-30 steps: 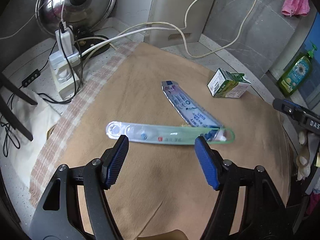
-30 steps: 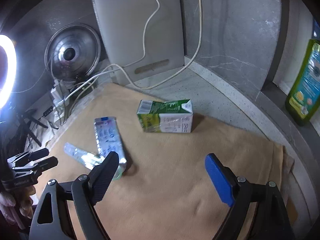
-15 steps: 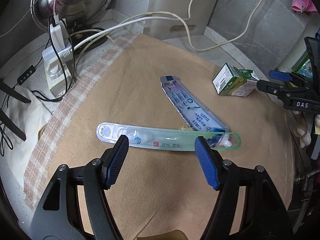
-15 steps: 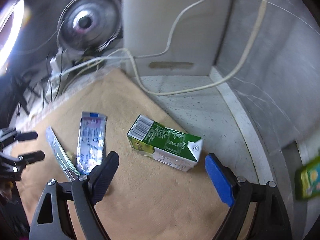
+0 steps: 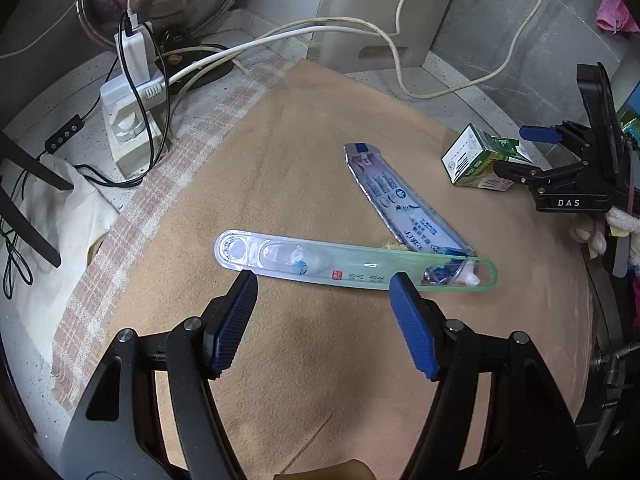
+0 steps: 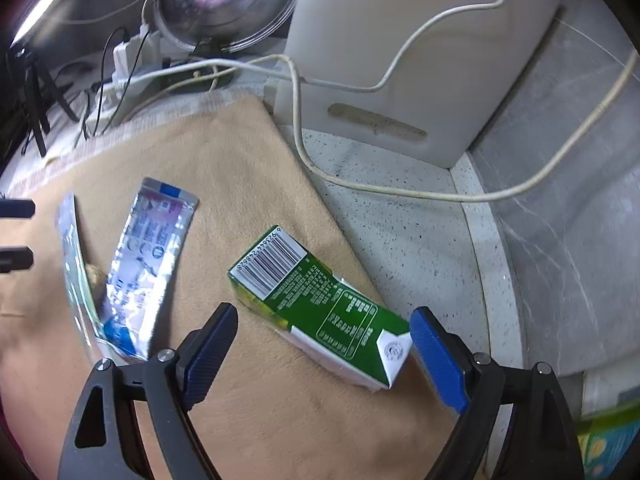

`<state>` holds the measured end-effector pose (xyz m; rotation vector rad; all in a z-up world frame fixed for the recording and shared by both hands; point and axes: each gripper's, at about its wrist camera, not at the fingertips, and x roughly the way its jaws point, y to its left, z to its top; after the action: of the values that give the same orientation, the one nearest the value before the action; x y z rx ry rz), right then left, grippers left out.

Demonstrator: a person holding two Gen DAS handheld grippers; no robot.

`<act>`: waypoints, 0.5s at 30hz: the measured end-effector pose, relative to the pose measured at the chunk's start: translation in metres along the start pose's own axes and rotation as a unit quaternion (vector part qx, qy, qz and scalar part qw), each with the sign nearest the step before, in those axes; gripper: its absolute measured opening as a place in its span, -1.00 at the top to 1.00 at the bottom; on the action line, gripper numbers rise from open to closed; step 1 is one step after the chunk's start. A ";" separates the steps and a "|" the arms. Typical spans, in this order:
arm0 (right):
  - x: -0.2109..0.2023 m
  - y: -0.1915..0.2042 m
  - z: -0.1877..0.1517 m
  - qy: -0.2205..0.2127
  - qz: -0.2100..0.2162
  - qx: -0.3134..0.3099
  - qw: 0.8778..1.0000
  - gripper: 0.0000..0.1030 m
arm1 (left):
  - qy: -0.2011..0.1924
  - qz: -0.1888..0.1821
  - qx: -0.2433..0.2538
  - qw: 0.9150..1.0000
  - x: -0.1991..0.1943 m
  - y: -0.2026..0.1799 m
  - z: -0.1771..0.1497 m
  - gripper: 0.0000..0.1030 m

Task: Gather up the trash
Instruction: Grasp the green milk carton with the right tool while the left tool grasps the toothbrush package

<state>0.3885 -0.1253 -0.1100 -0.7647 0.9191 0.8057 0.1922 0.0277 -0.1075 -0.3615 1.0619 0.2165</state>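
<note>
Left wrist view: the tan cloth (image 5: 320, 184) covers the counter (image 5: 472, 76), bare cloth lying open ahead of the left gripper (image 5: 322, 280). A clear toothbrush package (image 5: 352, 262) lies flat mid-cloth, its far end overlapping a silver wrapper (image 5: 400, 196). The left gripper hovers just short of the package, jaws apart, empty. The green carton (image 5: 478, 160) lies near the cloth's right edge.

Right wrist view: the carton (image 6: 320, 304) lies on its side at the cloth's (image 6: 224, 168) right edge, barcode end away, beside bare counter (image 6: 404, 216). The right gripper (image 6: 322, 340) straddles its near end, jaws wide, not touching.
</note>
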 end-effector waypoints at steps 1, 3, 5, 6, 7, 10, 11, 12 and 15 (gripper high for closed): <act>0.002 0.000 0.001 0.002 0.000 -0.004 1.000 -0.74 | 0.002 0.001 0.000 1.000 0.000 0.001 -0.001 -0.37; 0.009 0.002 0.002 0.008 -0.001 -0.018 1.000 -0.74 | 0.002 0.004 -0.001 1.000 0.000 0.003 -0.002 -0.37; 0.014 0.004 0.002 0.013 -0.002 -0.030 0.999 -0.74 | 0.003 0.005 -0.004 1.000 0.001 0.004 -0.002 -0.37; 0.017 0.006 0.003 0.016 -0.005 -0.038 0.999 -0.72 | 0.003 0.005 -0.005 1.000 0.001 0.005 -0.002 -0.37; 0.019 0.007 0.002 0.017 -0.007 -0.043 0.999 -0.69 | 0.003 0.006 -0.006 1.000 0.000 0.006 -0.003 -0.37; 0.023 0.010 0.003 0.021 -0.010 -0.061 0.998 -0.62 | 0.004 0.009 -0.007 1.000 0.001 0.009 -0.003 -0.37; 0.024 0.011 0.003 0.021 -0.010 -0.068 0.997 -0.58 | 0.005 0.010 -0.008 1.000 0.001 0.009 -0.003 -0.37; 0.024 0.012 0.003 0.022 -0.012 -0.075 0.997 -0.53 | 0.006 0.011 -0.009 1.000 0.002 0.010 -0.002 -0.37; 0.024 0.013 0.005 0.020 -0.015 -0.085 0.996 -0.27 | 0.006 0.010 -0.014 1.000 0.002 0.011 -0.001 -0.37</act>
<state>0.3880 -0.1088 -0.1326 -0.9437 0.8811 0.8527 0.1887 0.0374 -0.1121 -0.3769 1.0754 0.2478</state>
